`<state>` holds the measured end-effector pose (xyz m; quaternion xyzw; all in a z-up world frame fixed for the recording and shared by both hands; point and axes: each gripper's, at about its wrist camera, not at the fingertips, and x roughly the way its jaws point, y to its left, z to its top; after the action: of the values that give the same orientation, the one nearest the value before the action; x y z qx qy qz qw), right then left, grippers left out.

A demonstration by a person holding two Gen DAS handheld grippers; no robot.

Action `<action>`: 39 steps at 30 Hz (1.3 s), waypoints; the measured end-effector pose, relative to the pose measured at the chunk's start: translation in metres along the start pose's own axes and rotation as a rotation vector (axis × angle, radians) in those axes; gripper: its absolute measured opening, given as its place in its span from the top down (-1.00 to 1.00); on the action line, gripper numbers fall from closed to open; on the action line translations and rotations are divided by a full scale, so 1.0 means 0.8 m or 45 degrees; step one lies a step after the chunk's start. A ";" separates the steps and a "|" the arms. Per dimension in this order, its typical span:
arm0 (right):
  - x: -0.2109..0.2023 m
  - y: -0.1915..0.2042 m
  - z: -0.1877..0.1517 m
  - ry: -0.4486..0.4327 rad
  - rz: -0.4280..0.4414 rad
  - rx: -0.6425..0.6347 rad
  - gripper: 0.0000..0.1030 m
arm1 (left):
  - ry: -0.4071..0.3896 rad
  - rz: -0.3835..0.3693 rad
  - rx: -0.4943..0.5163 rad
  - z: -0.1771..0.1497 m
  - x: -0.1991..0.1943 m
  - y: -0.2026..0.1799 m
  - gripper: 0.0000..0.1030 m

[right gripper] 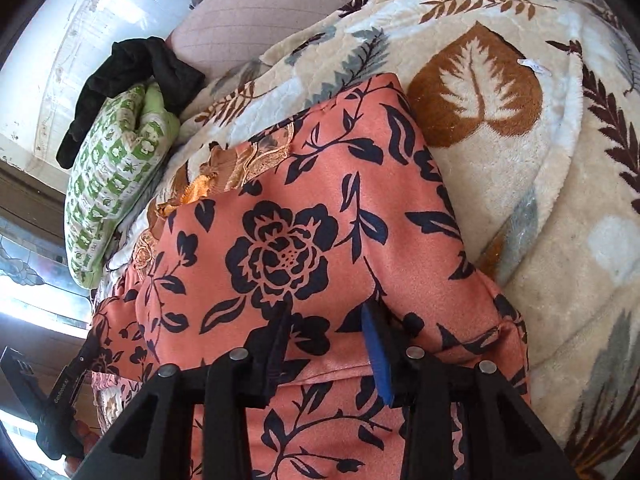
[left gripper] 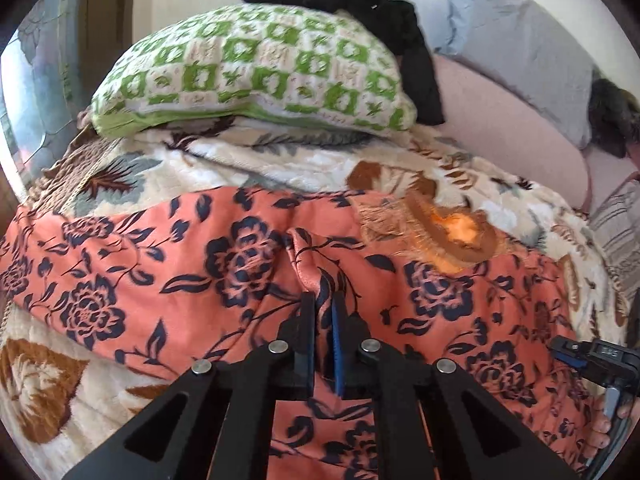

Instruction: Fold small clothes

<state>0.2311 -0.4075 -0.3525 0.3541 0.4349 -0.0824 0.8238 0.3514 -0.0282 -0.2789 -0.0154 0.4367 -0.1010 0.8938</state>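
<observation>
An orange garment with dark blue flowers lies spread on a leaf-patterned blanket. An orange lace trim shows at its far edge. My left gripper is shut on a raised fold of this garment near its middle. My right gripper grips a thicker bunch of the same cloth, which fills the gap between the fingers. The right gripper also shows at the right edge of the left wrist view, and the left gripper at the lower left of the right wrist view.
A green and white patterned pillow lies beyond the garment, with a black cloth draped over its far side. A grey pillow and pink sheet sit at the back right.
</observation>
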 end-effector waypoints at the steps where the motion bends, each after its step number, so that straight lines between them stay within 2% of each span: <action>1: 0.000 0.001 0.000 -0.001 -0.005 -0.005 0.22 | 0.032 0.058 -0.005 -0.002 0.009 0.006 0.86; 4: 0.000 0.003 0.001 0.001 -0.013 -0.014 0.22 | 0.133 0.085 -0.053 -0.007 0.029 0.017 0.77; 6: -0.005 0.004 0.001 -0.020 -0.009 -0.005 0.21 | 0.113 0.087 -0.061 -0.006 0.024 0.017 0.72; 8: -0.014 0.015 -0.001 -0.074 0.018 -0.047 0.18 | 0.045 0.098 -0.094 0.001 0.008 0.023 0.36; 9: -0.018 0.024 -0.002 -0.093 0.038 -0.086 0.18 | 0.000 0.108 -0.118 0.003 -0.003 0.029 0.00; 10: -0.018 0.032 -0.004 -0.102 0.065 -0.121 0.18 | -0.042 0.130 -0.144 0.005 -0.012 0.036 -0.25; 12: -0.007 0.045 -0.010 -0.052 0.107 -0.165 0.18 | -0.100 0.179 -0.196 0.006 -0.026 0.052 -0.27; 14: 0.021 0.050 -0.018 0.072 0.074 -0.184 0.17 | -0.110 0.215 -0.256 0.007 -0.032 0.071 -0.27; 16: 0.018 0.058 -0.022 0.013 0.039 -0.238 0.18 | -0.094 0.251 -0.335 0.004 -0.033 0.096 -0.28; 18: 0.011 0.065 -0.022 0.015 0.049 -0.247 0.15 | -0.088 0.280 -0.424 -0.001 -0.037 0.126 -0.28; 20: 0.010 0.065 -0.022 0.028 0.117 -0.229 -0.07 | -0.113 0.335 -0.477 -0.007 -0.050 0.156 -0.31; 22: 0.018 0.059 -0.023 0.040 0.123 -0.218 -0.13 | -0.138 0.411 -0.519 -0.016 -0.065 0.188 -0.57; 23: 0.020 0.059 -0.024 0.032 0.125 -0.219 -0.13 | -0.148 0.441 -0.549 -0.020 -0.071 0.207 -0.59; 25: 0.021 0.061 -0.023 0.030 0.118 -0.231 -0.17 | -0.140 0.465 -0.645 -0.030 -0.081 0.253 -0.59; 30: 0.024 0.074 -0.030 0.010 0.052 -0.321 -0.21 | -0.055 0.404 -1.004 -0.052 -0.086 0.380 -0.59; 32: 0.024 0.078 -0.033 0.001 0.030 -0.353 -0.21 | -0.063 0.370 -1.065 -0.050 -0.086 0.417 -0.57; 34: 0.025 0.080 -0.034 -0.001 0.025 -0.365 -0.26 | -0.068 0.268 -1.099 -0.043 -0.079 0.444 -0.52; 35: 0.025 0.080 -0.033 -0.002 0.025 -0.365 -0.27 | -0.059 0.215 -1.125 -0.039 -0.073 0.454 -0.41; 36: 0.026 0.081 -0.033 -0.004 0.023 -0.366 -0.28 | -0.051 0.171 -1.149 -0.036 -0.067 0.459 -0.08; 37: 0.026 0.081 -0.033 -0.007 0.020 -0.369 -0.28 | -0.031 0.123 -1.163 -0.033 -0.059 0.462 0.14; 39: 0.028 0.083 -0.032 -0.013 0.013 -0.373 -0.28 | 0.039 0.049 -1.192 -0.030 -0.037 0.464 0.17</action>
<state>0.2572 -0.3379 -0.3452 0.2317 0.4364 -0.0156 0.8693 0.3773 0.3428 -0.3139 -0.4073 0.4485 0.1232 0.7860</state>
